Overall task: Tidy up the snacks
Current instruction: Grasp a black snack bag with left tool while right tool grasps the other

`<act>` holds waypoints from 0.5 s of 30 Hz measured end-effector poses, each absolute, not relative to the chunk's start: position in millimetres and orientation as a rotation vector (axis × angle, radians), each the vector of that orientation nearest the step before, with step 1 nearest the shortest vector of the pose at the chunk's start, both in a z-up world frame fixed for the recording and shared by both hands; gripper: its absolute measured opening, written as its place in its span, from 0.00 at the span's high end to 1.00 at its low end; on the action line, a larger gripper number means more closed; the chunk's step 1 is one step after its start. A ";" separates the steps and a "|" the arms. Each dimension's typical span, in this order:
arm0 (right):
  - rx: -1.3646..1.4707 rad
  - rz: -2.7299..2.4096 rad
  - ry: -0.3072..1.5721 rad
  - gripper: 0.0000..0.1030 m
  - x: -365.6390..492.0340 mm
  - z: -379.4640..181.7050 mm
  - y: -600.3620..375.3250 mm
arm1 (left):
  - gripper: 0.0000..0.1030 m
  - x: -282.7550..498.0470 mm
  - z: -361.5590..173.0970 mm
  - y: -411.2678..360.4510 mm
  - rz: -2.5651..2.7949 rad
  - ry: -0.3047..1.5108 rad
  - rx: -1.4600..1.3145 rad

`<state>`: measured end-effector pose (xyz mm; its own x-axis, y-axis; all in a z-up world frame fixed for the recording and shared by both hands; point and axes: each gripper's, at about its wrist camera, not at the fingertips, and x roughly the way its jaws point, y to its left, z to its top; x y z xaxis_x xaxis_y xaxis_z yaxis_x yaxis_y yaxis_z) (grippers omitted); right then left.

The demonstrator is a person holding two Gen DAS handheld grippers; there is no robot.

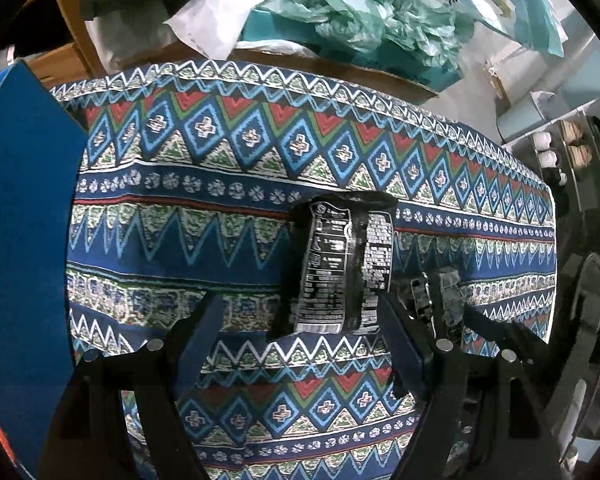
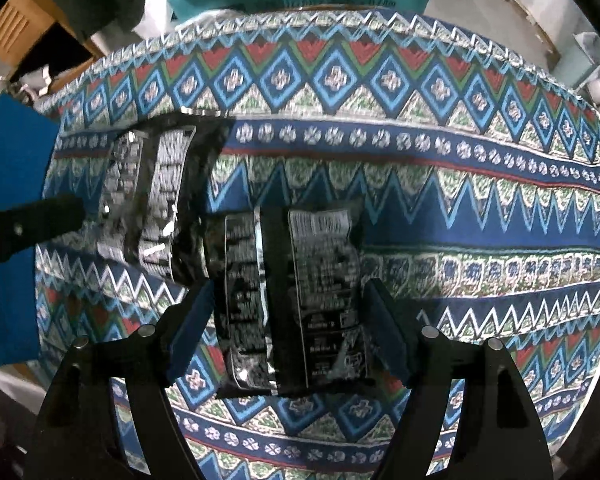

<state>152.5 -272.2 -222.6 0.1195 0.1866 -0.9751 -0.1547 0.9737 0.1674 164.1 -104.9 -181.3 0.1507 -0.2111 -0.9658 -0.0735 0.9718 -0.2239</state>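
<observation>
Two black snack packets with white print lie on the patterned tablecloth. In the left wrist view one packet (image 1: 342, 264) lies just ahead of my open left gripper (image 1: 300, 320), nearer its right finger. The second packet (image 1: 436, 296) shows partly behind the right gripper's fingers at the right. In the right wrist view my right gripper (image 2: 288, 308) is open, its blue-padded fingers either side of the near packet (image 2: 296, 296). The other packet (image 2: 156, 196) lies to the left, next to the left gripper's black finger (image 2: 32, 220).
The blue, red and green patterned cloth (image 1: 220, 160) covers the table. A blue box (image 1: 20, 220) stands at the left edge. Behind the table are a teal box with green tissue paper (image 1: 360, 28) and white bags. A shelf with jars (image 1: 560, 148) is at the right.
</observation>
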 end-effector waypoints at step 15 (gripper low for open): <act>-0.075 0.251 1.386 0.35 129.5 -238.1 -262.7 | 0.16 171.2 -194.5 -123.2 -0.111 1.431 -0.303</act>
